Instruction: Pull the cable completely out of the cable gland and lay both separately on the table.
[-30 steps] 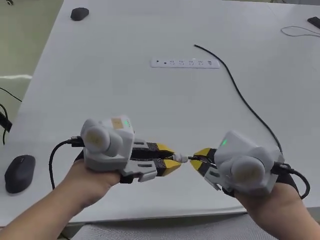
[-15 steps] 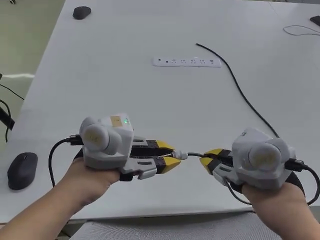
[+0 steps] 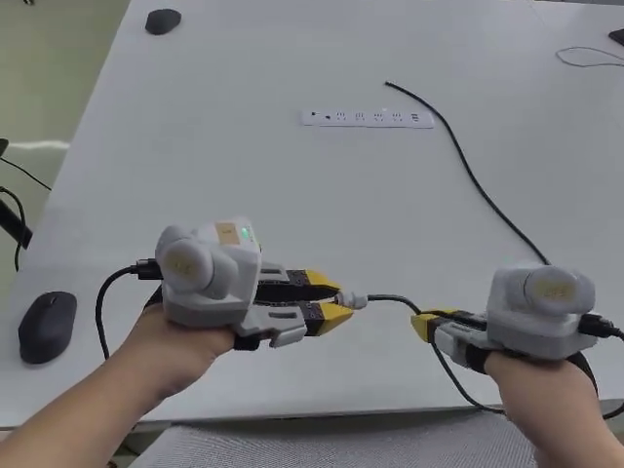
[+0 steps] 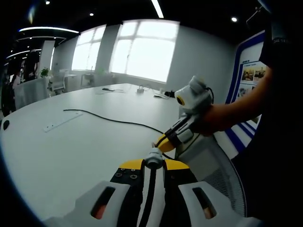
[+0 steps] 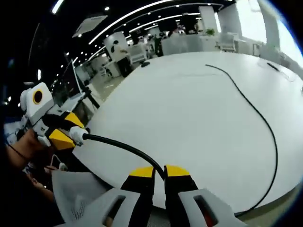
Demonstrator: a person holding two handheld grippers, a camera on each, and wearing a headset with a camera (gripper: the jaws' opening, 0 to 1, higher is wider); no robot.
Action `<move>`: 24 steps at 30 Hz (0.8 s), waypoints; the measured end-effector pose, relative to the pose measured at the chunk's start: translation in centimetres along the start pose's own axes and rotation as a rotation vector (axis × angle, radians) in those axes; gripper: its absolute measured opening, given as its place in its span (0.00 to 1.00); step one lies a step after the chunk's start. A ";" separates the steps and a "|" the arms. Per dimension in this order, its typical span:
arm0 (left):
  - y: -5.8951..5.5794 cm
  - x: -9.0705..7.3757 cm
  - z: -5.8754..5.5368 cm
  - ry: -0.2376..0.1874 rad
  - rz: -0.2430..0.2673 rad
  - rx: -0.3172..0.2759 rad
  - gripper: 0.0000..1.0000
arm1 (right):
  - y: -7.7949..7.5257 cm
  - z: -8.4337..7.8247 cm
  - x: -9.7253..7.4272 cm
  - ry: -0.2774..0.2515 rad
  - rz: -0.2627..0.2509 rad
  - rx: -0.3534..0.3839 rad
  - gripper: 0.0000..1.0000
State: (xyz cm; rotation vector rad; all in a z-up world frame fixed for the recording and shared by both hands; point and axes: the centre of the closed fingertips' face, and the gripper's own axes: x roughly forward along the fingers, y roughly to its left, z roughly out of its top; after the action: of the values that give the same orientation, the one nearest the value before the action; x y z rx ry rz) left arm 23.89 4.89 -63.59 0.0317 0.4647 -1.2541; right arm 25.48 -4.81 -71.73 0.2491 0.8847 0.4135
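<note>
The pull-out step is under way. The left gripper (image 3: pixel 336 302), sitting at about 7 o'clock in the head view, is clamping the small white cable gland (image 3: pixel 353 300) at the tips of its closed yellow fingers. The right gripper (image 3: pixel 421 322), at about 5 o'clock, is pinching the black cable (image 3: pixel 390 299) with its fingers shut on it. Both grippers are hovering apart above the near edge of the tabletop (image 3: pixel 292 214), and a short curved run of cable is bridging the gap, leaving the gland toward 3 o'clock. Past the right gripper the cable is looping under the hand and running across the tabletop toward 12 o'clock, ending near a white power strip (image 3: pixel 366 118).

By my reading the cable is not yet free of the gland; how much is sitting inside is hidden. The next move is probably calling for the right gripper to draw away toward 3 o'clock, in line with the gland, while the left is bracing steady; after that each part is going down on its own spot, well apart.

The tabletop is showing white and plain, with one dark mouse (image 3: pixel 46 325) resting at 9 o'clock and another (image 3: pixel 163 19) at 11 o'clock. A grey mesh chair (image 3: pixel 292 447) is sitting under the near edge. Around it an open office is glowing with big windows (image 4: pixel 142 49) and strip ceiling lights (image 5: pixel 118 19)
</note>
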 end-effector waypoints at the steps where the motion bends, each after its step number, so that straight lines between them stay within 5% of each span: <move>1: 0.0 0.0 0.0 0.001 -0.001 0.001 0.15 | -0.3 -0.1 0.1 -0.005 -0.004 0.025 0.02; 13: -0.4 0.4 0.3 0.001 -0.012 0.012 0.15 | -1.7 -0.8 0.4 -0.016 -0.014 0.186 0.02; 17: -0.4 0.6 0.6 -0.002 -0.013 0.014 0.15 | -1.6 -0.8 0.5 -0.020 -0.011 0.181 0.02; 24: -0.4 0.5 1.1 -0.013 -0.009 0.022 0.15 | -1.6 -0.3 -0.2 -0.038 -0.003 0.027 0.03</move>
State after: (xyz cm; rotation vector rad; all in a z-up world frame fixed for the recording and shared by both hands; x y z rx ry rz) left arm 24.04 3.99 -62.70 0.0401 0.4399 -1.2679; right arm 25.50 -6.31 -72.37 0.2795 0.8536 0.3930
